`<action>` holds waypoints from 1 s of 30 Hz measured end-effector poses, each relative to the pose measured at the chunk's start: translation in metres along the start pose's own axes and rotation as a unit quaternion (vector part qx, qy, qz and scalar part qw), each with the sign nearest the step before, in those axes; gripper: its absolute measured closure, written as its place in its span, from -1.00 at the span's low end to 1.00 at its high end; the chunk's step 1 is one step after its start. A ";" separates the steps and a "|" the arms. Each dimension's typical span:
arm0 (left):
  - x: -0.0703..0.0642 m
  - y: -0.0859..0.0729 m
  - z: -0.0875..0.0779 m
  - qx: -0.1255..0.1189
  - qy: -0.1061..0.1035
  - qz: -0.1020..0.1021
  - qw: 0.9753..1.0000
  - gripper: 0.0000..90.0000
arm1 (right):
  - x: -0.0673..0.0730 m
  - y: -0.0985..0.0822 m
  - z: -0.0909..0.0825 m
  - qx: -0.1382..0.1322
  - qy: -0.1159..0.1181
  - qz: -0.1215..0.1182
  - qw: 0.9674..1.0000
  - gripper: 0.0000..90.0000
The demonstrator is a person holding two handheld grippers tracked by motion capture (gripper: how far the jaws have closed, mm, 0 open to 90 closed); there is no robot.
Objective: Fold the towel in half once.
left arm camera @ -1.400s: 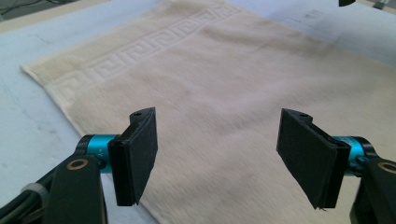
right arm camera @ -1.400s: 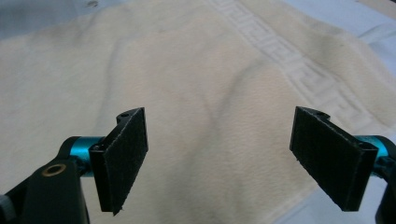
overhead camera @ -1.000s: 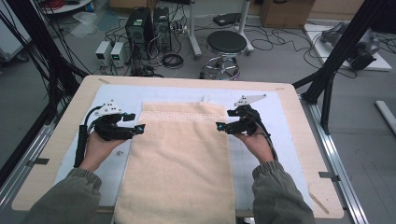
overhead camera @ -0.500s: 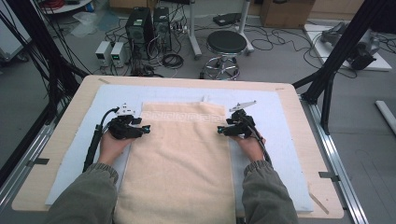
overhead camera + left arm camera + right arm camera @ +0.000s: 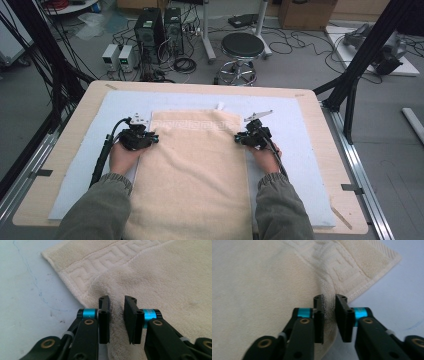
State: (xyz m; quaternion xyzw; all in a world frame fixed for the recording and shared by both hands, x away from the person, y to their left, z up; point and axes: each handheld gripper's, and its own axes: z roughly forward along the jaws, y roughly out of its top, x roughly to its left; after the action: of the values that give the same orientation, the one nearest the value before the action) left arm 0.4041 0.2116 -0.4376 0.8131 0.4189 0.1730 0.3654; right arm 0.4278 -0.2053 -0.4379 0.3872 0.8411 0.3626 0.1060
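The left gripper [image 5: 117, 321] has just been closing, and its jaws now pinch a raised ridge of the cream towel [image 5: 160, 277] at the cloth's left edge, a little nearer than the far left corner; the pile bunches up between the black pads. The right gripper [image 5: 329, 320] has been closing in the same way and holds a matching fold at the right edge, just short of the far right corner, where the hem and the woven key-pattern border run past the jaws. Seen from the high view, the left gripper [image 5: 139, 138] and the right gripper [image 5: 254, 137] sit level with each other on opposite sides of the towel [image 5: 192, 175], each in a hand that comes in from the near side. The towel lies flat and lengthwise on the pale blue mat [image 5: 300, 150] that covers the wooden table [image 5: 75, 115], its patterned border at the far end and its near end hanging over the table's near edge. It looks like thick terry: soft, limp, light and in no way fragile, with enough nap to grip well. It will likely sag between the two holds when lifted and drag on the mat, so the edge folds near the far corners seem the right places to hold, taken deep enough that the hem does not slip out. Beyond the table stands a round stool [image 5: 242, 47] among cables on the floor.
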 end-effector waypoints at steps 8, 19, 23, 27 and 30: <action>0.007 0.002 -0.016 -0.010 -0.031 -0.002 0.999 0.88 | 0.000 0.003 -0.012 -0.011 0.036 -0.005 0.999 0.87; 0.002 0.010 -0.062 -0.073 -0.063 0.016 0.995 0.89 | 0.014 0.016 -0.071 -0.080 0.083 -0.041 0.992 0.87; -0.007 0.007 -0.085 -0.090 -0.072 0.045 0.992 0.89 | 0.025 0.013 -0.091 -0.095 0.095 -0.063 0.989 0.87; -0.022 -0.008 -0.105 -0.102 -0.084 0.067 0.989 0.89 | 0.041 0.001 -0.111 -0.098 0.106 -0.085 0.986 0.87; -0.033 -0.022 -0.114 -0.103 -0.091 0.083 0.987 0.89 | 0.054 -0.010 -0.120 -0.092 0.111 -0.100 0.984 0.87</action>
State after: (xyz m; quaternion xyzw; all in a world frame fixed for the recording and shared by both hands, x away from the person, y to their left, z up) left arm 0.3052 0.2450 -0.3764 0.8155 0.2952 0.1704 0.4678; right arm 0.3309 -0.2335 -0.3533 0.2469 0.8450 0.4671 0.0829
